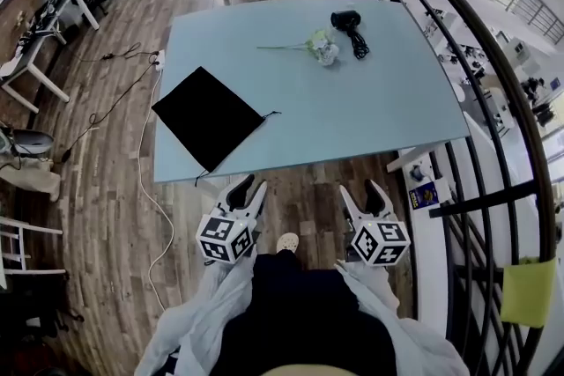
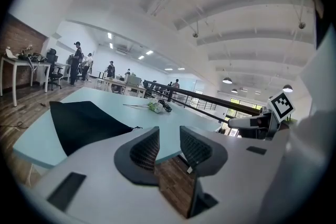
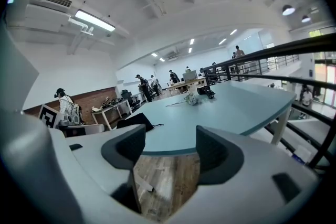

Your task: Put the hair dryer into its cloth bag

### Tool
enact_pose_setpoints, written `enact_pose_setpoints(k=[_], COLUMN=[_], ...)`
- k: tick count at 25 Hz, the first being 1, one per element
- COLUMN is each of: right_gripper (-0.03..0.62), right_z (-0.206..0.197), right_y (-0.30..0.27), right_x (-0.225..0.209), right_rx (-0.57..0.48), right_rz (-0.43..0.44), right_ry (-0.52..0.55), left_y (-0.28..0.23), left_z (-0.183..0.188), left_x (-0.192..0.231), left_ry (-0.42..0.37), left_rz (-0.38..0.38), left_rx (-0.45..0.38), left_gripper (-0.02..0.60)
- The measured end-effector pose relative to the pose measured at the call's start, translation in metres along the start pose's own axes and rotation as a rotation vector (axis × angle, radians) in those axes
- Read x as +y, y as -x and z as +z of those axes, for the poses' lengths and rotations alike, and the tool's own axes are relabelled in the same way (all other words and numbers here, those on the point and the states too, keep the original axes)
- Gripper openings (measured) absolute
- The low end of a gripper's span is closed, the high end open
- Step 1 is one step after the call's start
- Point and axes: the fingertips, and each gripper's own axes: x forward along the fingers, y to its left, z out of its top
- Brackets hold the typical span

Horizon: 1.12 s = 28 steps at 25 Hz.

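your sleeves (image 1: pixel 216 313) are pale grey, loose and creased, over dark clothing (image 1: pixel 291 304), and you wear a cream shoe (image 1: pixel 287 242) with small holes on top. your left gripper (image 1: pixel 250 188) and right gripper (image 1: pixel 359 188) are smooth light grey shells, each with 2 curved black jaws. the pads (image 2: pixel 145 148) have a fine mesh texture. each gripper carries a cube (image 1: pixel 226 239) with black-and-white square markers.

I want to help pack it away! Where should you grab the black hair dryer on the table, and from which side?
Probably the handle of the hair dryer, the slim part leading to its cord. It lies flat on the far side of the table, so come down from above, on its right side, away from the flower beside it.
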Motion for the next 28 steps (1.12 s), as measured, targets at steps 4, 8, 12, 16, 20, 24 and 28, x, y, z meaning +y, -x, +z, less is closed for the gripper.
enact_pose_setpoints(k=[4,8,12,16,20,24,28], right_gripper=[0.301,0.301,0.301,0.301,0.301,0.301,0.301], right_z=[0.009,0.000,-0.007,-0.013,0.002,0.022,0.046], right_y=[-0.008,-0.005,-0.001,-0.008,-0.030,-0.055,-0.085], right_x=[-0.005,-0.010,-0.022,-0.034,-0.047,-0.068,-0.087], right_rx=[-0.043,-0.024,-0.019,0.005,0.000,-0.005,-0.001], right_rz=[-0.008,-0.028,-0.047,-0.055,-0.040,-0.030,-0.016], right_ry=[-0.009,-0.026,-0.047,-0.072,-0.072,-0.078,-0.069], left_y=[-0.016,-0.023,-0.027,-0.037,-0.060,-0.094,-0.130], left_z=[0.006,-0.004,-0.018,-0.025,-0.018,-0.003,0.012], left_x=[0.005,0.000,-0.007,-0.008,-0.003,-0.001,0.001], left_ry=[-0.026,-0.032,-0.035,-0.032,-0.036,-0.034,-0.043], left_rz=[-0.023,-0.049,-0.064,-0.074,-0.062,-0.057,-0.061], left_rx=[-0.016,0.022,0.056,0.088,0.087,0.069,0.067], left_gripper=[0.135,0.135,0.135,0.135,0.135,0.135,0.135])
